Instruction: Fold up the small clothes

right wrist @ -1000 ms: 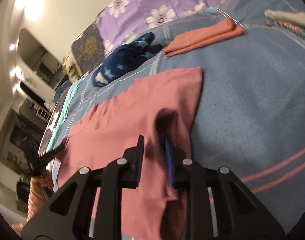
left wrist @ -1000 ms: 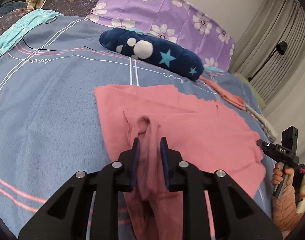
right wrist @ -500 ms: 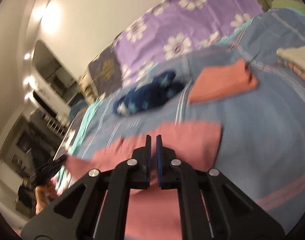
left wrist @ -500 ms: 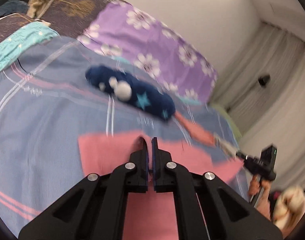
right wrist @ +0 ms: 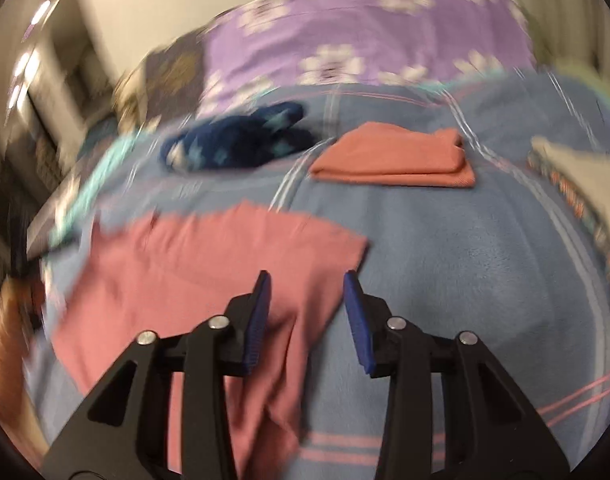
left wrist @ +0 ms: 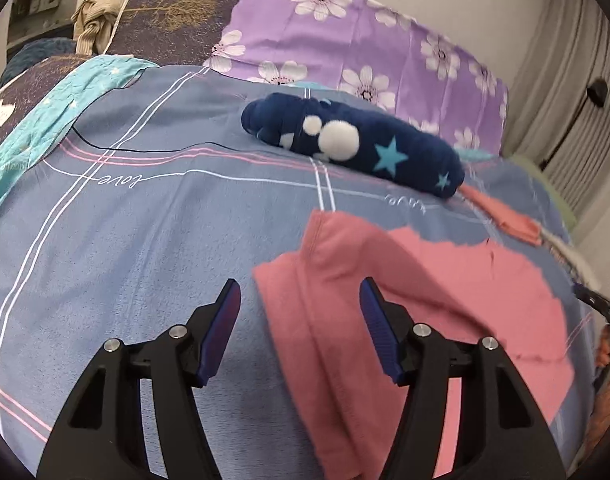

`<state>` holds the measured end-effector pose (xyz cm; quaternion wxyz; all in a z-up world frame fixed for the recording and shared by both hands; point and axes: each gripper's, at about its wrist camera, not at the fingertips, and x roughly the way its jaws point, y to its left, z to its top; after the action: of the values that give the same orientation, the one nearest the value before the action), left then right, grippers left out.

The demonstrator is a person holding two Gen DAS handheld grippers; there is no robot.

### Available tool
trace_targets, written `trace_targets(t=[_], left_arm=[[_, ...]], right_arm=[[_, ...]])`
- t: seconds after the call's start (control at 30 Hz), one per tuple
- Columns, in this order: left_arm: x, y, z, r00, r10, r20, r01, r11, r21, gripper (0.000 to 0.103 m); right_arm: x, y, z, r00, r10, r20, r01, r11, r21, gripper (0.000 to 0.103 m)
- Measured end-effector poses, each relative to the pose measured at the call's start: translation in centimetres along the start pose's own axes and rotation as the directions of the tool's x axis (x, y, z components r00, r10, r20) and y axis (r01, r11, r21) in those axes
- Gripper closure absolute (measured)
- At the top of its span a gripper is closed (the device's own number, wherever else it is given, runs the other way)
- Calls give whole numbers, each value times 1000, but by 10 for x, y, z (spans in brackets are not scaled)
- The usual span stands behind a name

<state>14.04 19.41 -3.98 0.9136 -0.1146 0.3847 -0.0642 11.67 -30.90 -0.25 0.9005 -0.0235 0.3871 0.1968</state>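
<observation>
1. Left gripper (left wrist: 299,312) has its jaws spread wide and they're opening right now. Nothing pinched; the blue pads are clear of the cloth, which just lies on the bed under the gap.
2. Right gripper (right wrist: 306,304) is in the same state: jaws apart by a medium gap and opening. The pink cloth's right edge shows between them, but the pads aren't pressing on it.
3. The pink garment (left wrist: 425,300) is lying on the blue-grey bedspread (left wrist: 145,248), near side of the bed, folded over on itself with a doubled edge on its left. In the right wrist view it's a wide pink sheet (right wrist: 209,264) spreading to the left of the gripper.
4. Further back there's a rolled navy fleece piece with stars and white dots (left wrist: 357,144), sitting well apart from the pink one.
5. To the right of that roll, a neatly folded salmon-orange item (right wrist: 397,158) sits flat on the bedspread.
6. At the far right edge there's a pale folded piece (right wrist: 573,160), too blurry to say more.
7. Purple flowered pillow (left wrist: 365,44) at the far end against the wall.
8. Right wrist view is motion-blurred, so fine detail is mushy.
</observation>
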Motion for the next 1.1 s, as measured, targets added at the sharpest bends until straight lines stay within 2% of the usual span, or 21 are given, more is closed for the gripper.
trace_targets(t=[0.07, 0.17, 0.27, 0.37, 0.4, 0.43, 0.47, 0.5, 0.53, 0.57, 0.6, 0.63, 0.67, 0.7, 0.73, 0.8, 0.87, 0.9, 0.97, 1.1], left_arm=[[4, 1, -1, 1000, 8, -12, -8, 1000, 13, 39], [12, 1, -1, 999, 23, -28, -23, 1000, 21, 38], [23, -3, 1, 999, 23, -40, -22, 999, 25, 37], [34, -8, 3, 997, 45, -55, -43, 998, 39, 37], [36, -10, 4, 997, 50, -59, -48, 998, 44, 37], [39, -10, 5, 997, 56, -61, -53, 997, 48, 37], [41, -10, 6, 997, 57, -59, -55, 997, 48, 37], [42, -11, 8, 997, 56, -57, -54, 997, 46, 37], [44, -11, 10, 997, 53, -53, -50, 998, 43, 37], [45, -11, 13, 998, 43, -47, -41, 999, 35, 37], [47, -11, 16, 999, 29, -44, -28, 999, 26, 42], [47, -11, 19, 999, 13, -43, -12, 1000, 19, 54], [48, -12, 20, 999, 3, -45, -2, 1000, 16, 59], [49, -14, 22, 999, -2, -45, 3, 1000, 17, 63], [49, -14, 22, 999, -6, -43, 7, 1000, 22, 64], [49, -14, 22, 999, -7, -42, 9, 999, 32, 64], [52, -11, 22, 999, -12, -46, 13, 1000, 24, 64], [54, -10, 23, 999, -17, -47, 18, 1000, 15, 64], [58, -7, 25, 999, -25, -43, 25, 1000, -7, 64], [63, -10, 30, 999, -42, -35, 41, 999, -20, 64]], right_arm=[[-6, 37, -23, 996, -58, -66, 40, 966, -257, 45], [-3, 74, -54, 983, -111, -144, 30, 881, -473, 45], [8, 88, -63, 982, -111, -155, 17, 860, -510, 45], [35, 95, -61, 962, -248, -112, 138, 801, -583, 45], [42, 97, -58, 958, -277, -76, 178, 780, -601, 45], [46, 98, -52, 959, -279, -50, 195, 777, -598, 45], [48, 97, -44, 962, -273, -29, 205, 785, -585, 45], [48, 91, -27, 959, -282, 39, 258, 802, -538, 45], [46, 81, -10, 947, -302, 110, 318, 829, -460, 45], [44, 68, 5, 939, -314, 141, 344, 859, -379, 45], [39, 39, 27, 940, -306, 151, 332, 923, -195, 45], [36, 21, 35, 947, -289, 142, 302, 950, -84, 45], [35, -1, 43, 959, -256, 122, 253, 967, 43, 45], [34, -25, 46, 973, -209, 98, 190, 967, 170, 45], [33, -38, 45, 981, -173, 90, 148, 962, 231, 45], [33, -50, 39, 988, -133, 79, 109, 961, 254, 45], [36, -48, 35, 993, -93, 68, 76, 973, 216, 45], [37, -44, 32, 997, -46, 65, 33, 980, 196, 46], [40, -30, 33, 998, 25, 62, -34, 988, 151, 48], [55, 12, 45, 997, 71, 10, -71, 998, 1, 48]])
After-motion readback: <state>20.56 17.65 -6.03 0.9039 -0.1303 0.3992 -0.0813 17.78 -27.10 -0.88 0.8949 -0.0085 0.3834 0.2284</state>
